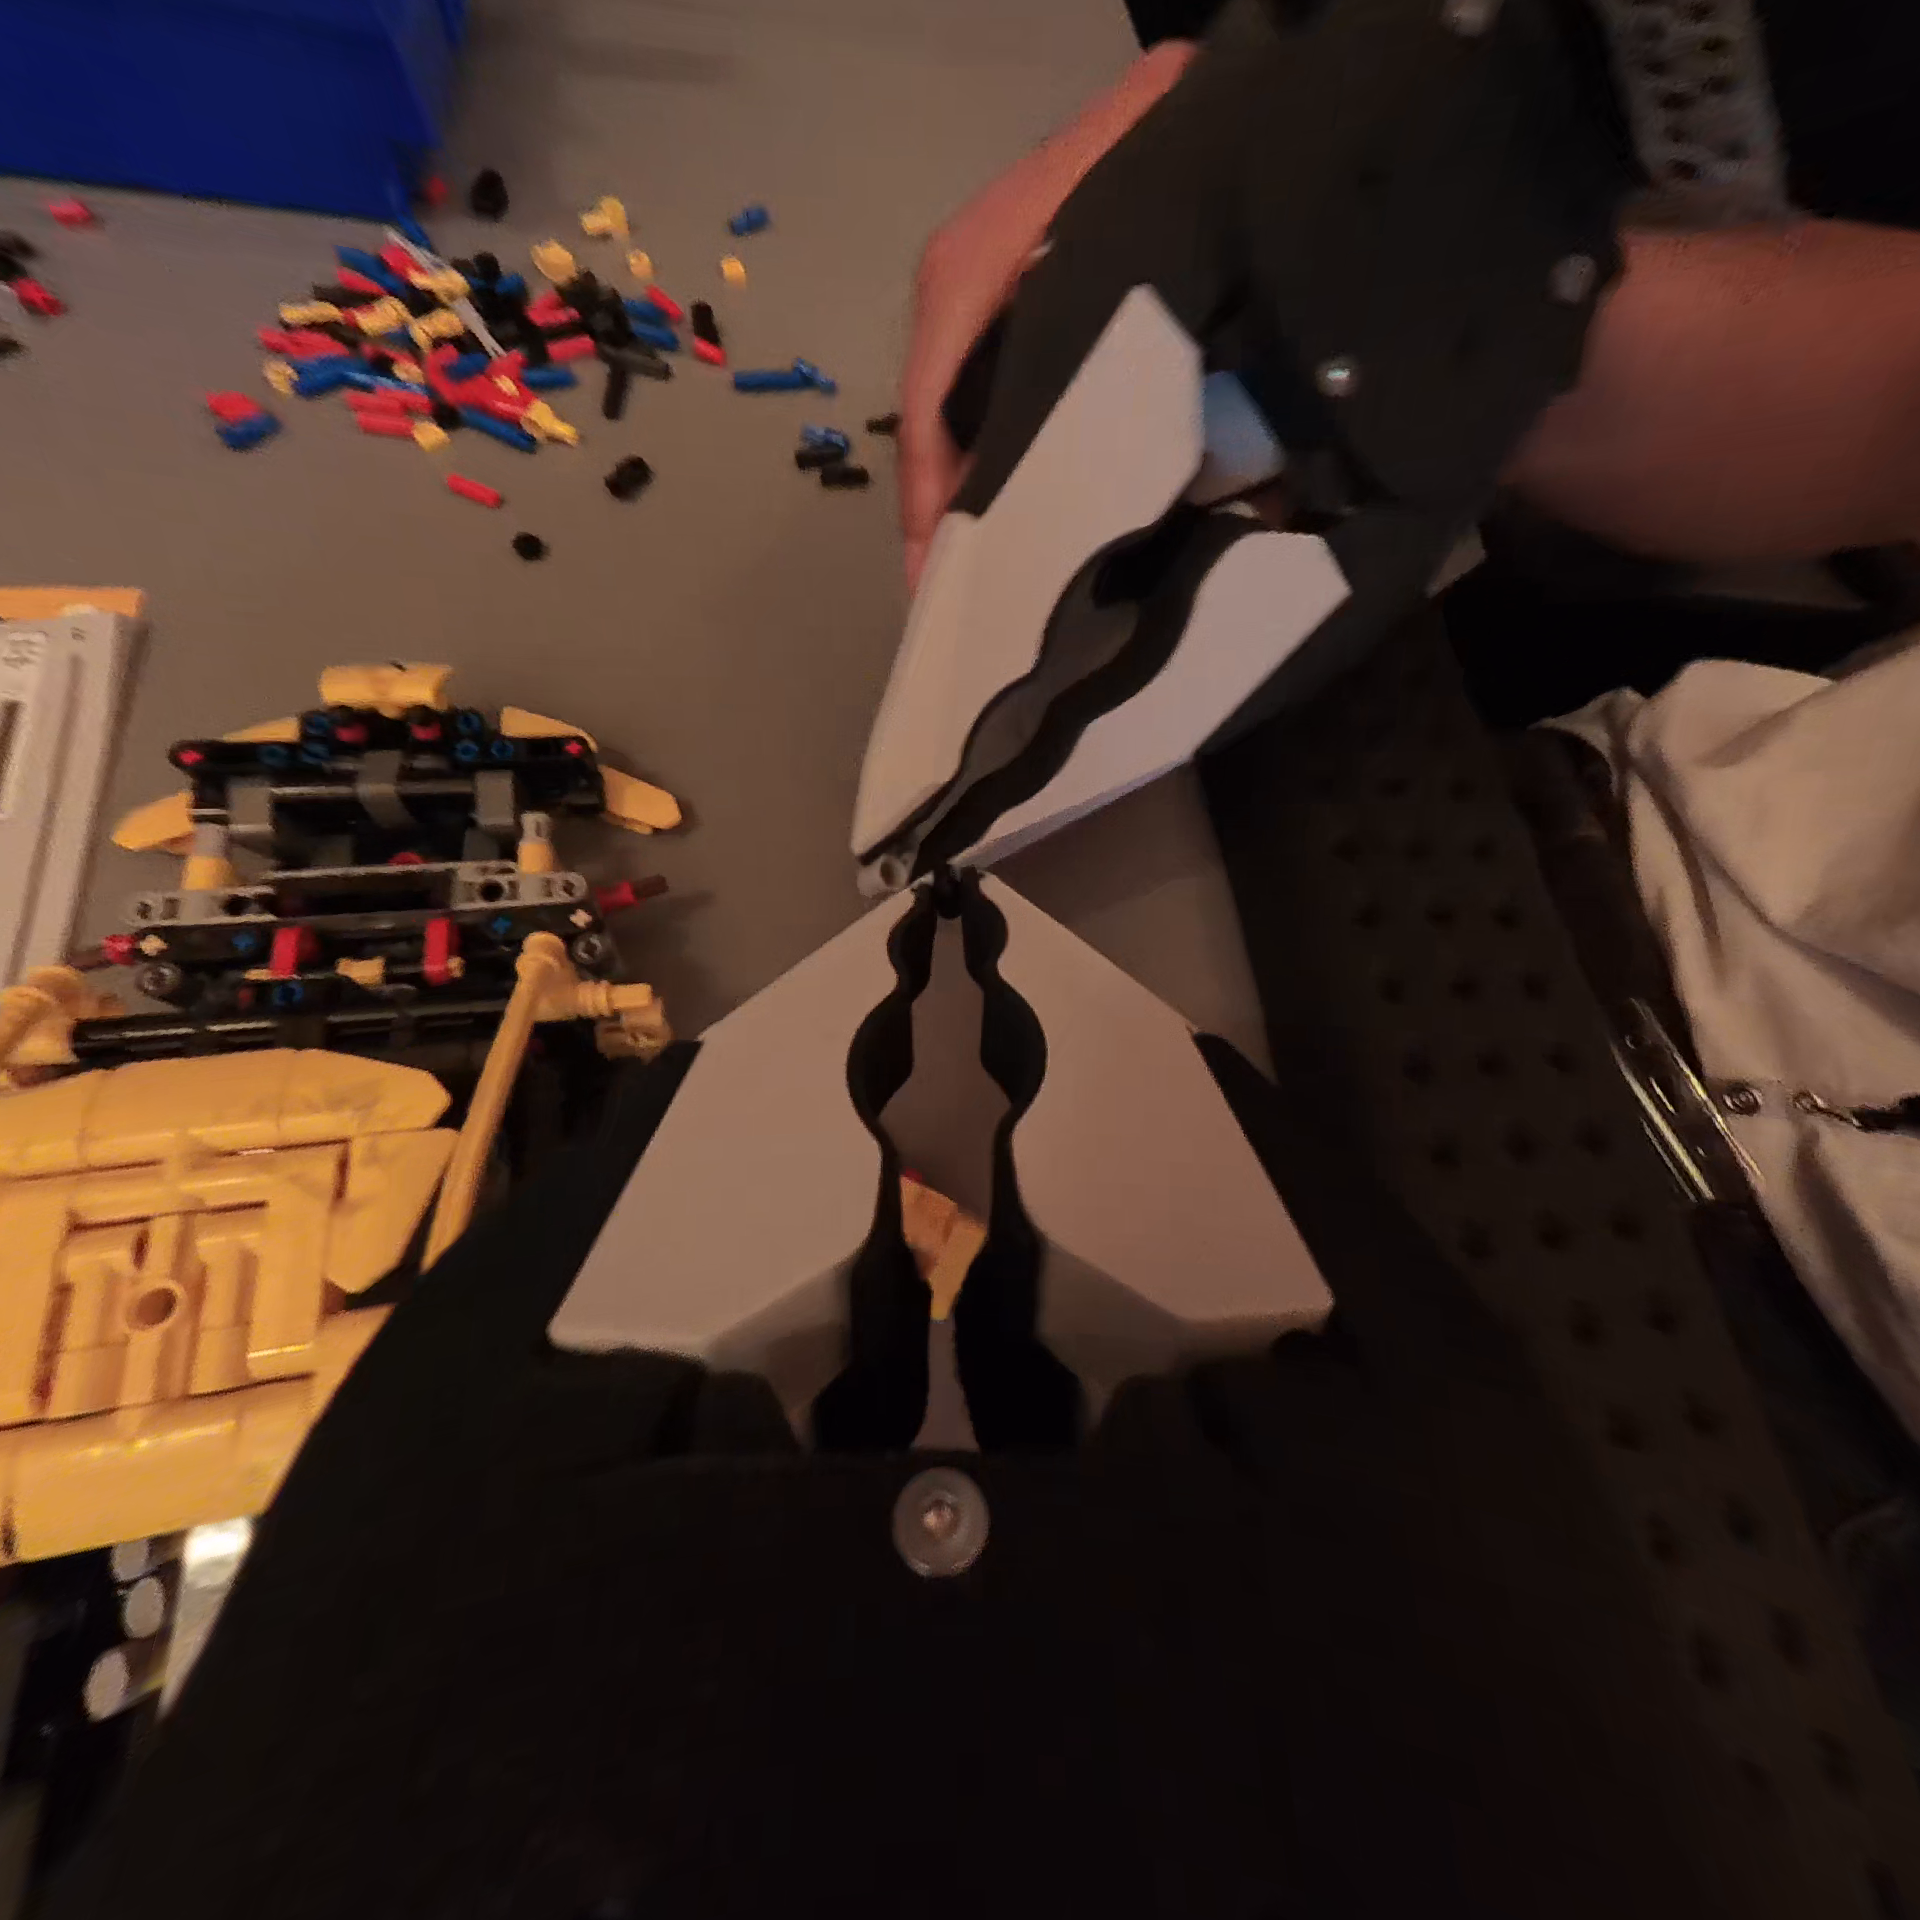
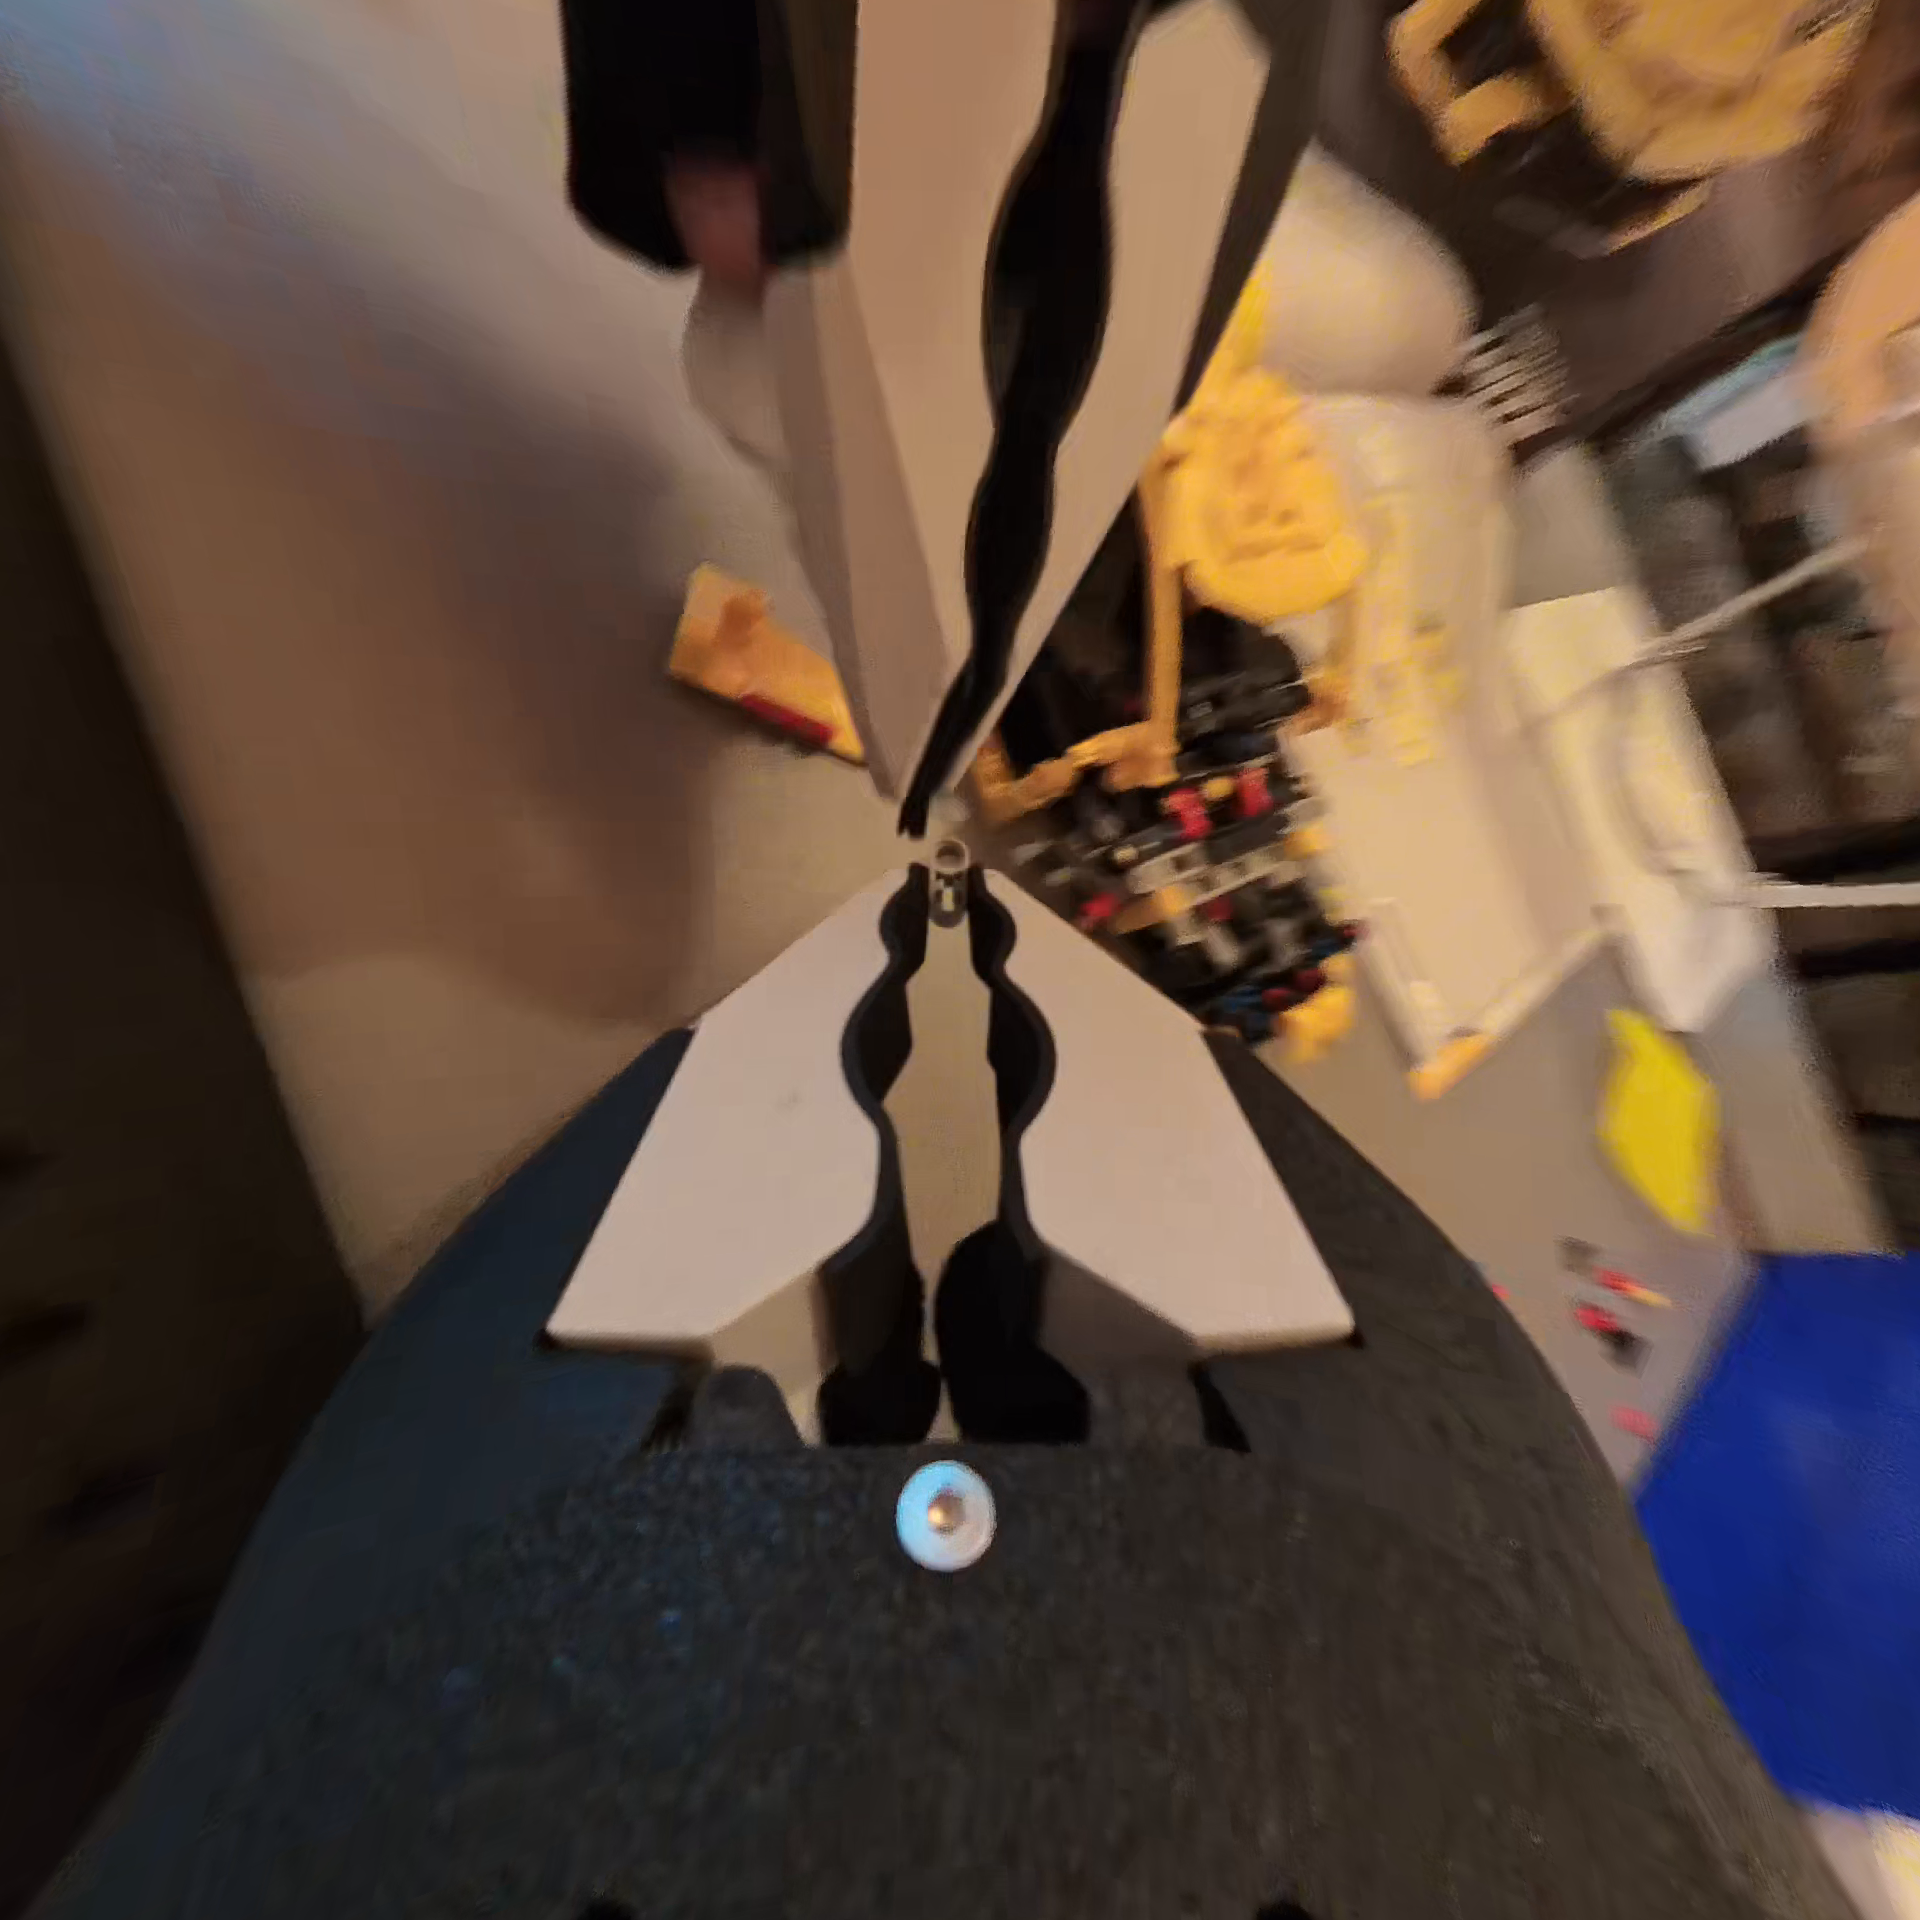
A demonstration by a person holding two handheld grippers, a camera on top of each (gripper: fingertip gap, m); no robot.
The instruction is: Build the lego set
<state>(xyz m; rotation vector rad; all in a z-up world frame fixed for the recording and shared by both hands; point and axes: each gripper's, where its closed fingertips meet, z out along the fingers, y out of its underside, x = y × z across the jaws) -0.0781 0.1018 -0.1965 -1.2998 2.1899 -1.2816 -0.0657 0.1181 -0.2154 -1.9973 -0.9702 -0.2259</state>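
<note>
The left claw [image 1: 948, 891] and the right claw [image 2: 943, 888] meet tip to tip above the desk [image 1: 727, 582]. The right claw pinches a small grey piece [image 2: 948, 883] at its tips. The left claw is pressed nearly together on a tiny dark bit [image 1: 948, 896], too small to tell what it is. A hand [image 1: 971, 343] holds the right claw.

The yellow and black model [image 1: 343, 935] sits on the desk by its near edge, left of the claws. A pile of loose red, blue, yellow and black pieces [image 1: 468, 343] lies farther back. A blue bin [image 1: 218, 94] stands at the far left corner. A yellow wedge piece [image 2: 758, 675] lies alone on the desk.
</note>
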